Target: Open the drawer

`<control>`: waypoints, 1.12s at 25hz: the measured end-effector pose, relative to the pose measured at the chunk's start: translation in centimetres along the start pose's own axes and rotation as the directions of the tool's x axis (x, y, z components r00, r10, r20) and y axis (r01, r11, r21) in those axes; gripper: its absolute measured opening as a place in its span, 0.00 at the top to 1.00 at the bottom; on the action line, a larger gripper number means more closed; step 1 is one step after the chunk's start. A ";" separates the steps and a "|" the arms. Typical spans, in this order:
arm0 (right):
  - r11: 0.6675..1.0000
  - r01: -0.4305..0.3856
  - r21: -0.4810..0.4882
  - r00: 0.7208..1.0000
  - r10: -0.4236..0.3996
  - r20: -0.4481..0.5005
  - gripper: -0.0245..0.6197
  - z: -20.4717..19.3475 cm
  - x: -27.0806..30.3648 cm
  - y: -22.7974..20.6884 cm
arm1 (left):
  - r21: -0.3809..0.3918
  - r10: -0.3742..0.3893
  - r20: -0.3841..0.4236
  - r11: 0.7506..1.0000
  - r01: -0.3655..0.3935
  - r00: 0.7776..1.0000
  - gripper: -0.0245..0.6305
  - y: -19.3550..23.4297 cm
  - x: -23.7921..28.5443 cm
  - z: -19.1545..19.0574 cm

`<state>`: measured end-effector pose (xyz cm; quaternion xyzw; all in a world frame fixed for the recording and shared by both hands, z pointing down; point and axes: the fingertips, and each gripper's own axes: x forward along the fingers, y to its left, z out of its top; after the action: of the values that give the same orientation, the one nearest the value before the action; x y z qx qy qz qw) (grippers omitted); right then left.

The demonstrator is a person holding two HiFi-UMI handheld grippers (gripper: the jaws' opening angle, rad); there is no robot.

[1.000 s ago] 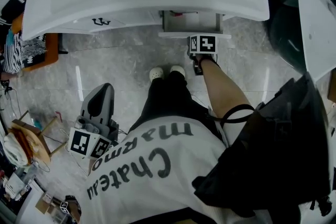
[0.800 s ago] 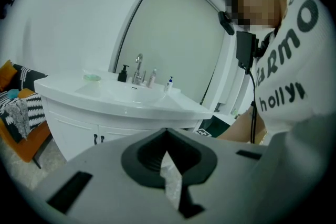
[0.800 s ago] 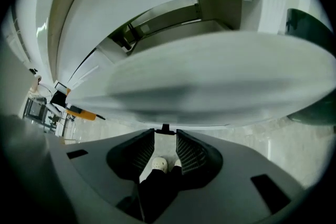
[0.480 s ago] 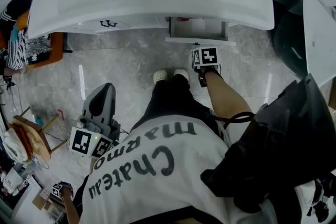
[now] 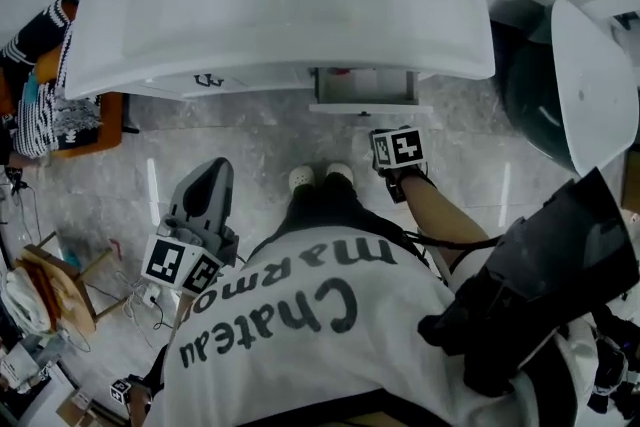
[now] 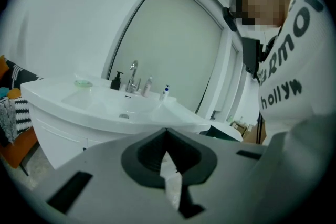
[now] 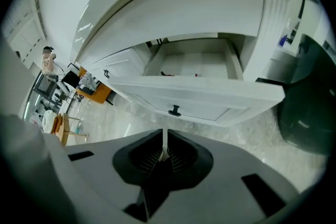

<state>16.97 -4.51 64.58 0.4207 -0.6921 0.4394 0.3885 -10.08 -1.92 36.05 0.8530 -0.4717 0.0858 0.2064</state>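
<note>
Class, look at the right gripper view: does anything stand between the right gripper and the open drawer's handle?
Nothing visible does. Only floor shows between the right gripper and the handle on the drawer; its jaws have just been closing, empty.

Low in frame, left hand-held gripper (image 6: 167, 136), jaws together, nothing between. Beyond: white sink (image 6: 105, 107) with tap (image 6: 133, 73), black bottle (image 6: 115, 81), green dish (image 6: 82, 83) on rim. White shirt (image 6: 302, 60) at right.
</note>
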 end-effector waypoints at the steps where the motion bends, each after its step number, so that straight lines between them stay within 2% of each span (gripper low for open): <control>1: 1.000 0.007 -0.025 1.000 -0.007 0.007 0.91 0.0 -1.1 -0.1 | -0.008 -0.007 0.012 1.000 0.007 1.000 0.95 -0.2 0.5 0.3; 5: 0.994 0.045 -0.103 0.996 -0.036 0.084 0.95 0.5 -6.3 -0.1 | 0.000 -0.049 0.046 0.999 0.049 0.998 0.95 -0.7 1.7 1.7; 8: 0.998 0.031 -0.058 0.984 -0.020 0.179 0.95 1.7 -10.7 0.5 | 0.008 -0.075 0.066 0.997 0.074 0.995 0.95 -0.7 2.2 2.6; 10: 0.999 0.009 -0.035 0.961 0.001 0.277 0.95 3.4 -13.9 1.1 | -0.001 -0.087 0.075 0.996 0.087 0.993 0.95 -0.7 2.4 3.1; 14: 0.999 -0.019 -0.028 0.874 0.030 0.486 0.95 8.7 -20.3 2.2 | -0.004 -0.126 0.099 0.992 0.127 0.987 0.95 -1.1 3.7 4.4; 18: 0.998 -0.030 -0.059 0.774 0.060 0.631 0.95 13.8 -25.7 3.5 | 0.026 -0.176 0.110 0.984 0.174 0.978 0.95 -2.3 5.5 5.4; 21: 0.996 -0.013 -0.089 0.705 0.072 0.705 0.95 16.4 -29.0 4.0 | 0.043 -0.201 0.139 0.979 0.197 0.970 0.95 -3.2 6.8 7.0; 25: 0.993 0.006 -0.115 0.627 0.085 0.774 0.95 18.5 -31.8 4.3 | 0.077 -0.219 0.162 0.975 0.209 0.962 0.95 -3.7 7.6 8.5; 26: 0.993 0.007 -0.118 0.613 0.089 0.785 0.95 18.8 -32.1 4.4 | 0.081 -0.219 0.165 0.975 0.208 0.962 0.95 -3.6 7.6 8.6; 28: 0.992 0.013 -0.125 0.601 0.092 0.794 0.95 19.1 -32.5 4.6 | 0.084 -0.214 0.171 0.976 0.203 0.962 0.95 -3.4 7.5 8.9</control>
<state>20.69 -13.40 27.86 0.5335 -0.8263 0.1725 0.0534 -3.57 -9.94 29.65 0.9085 -0.3928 0.0021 0.1428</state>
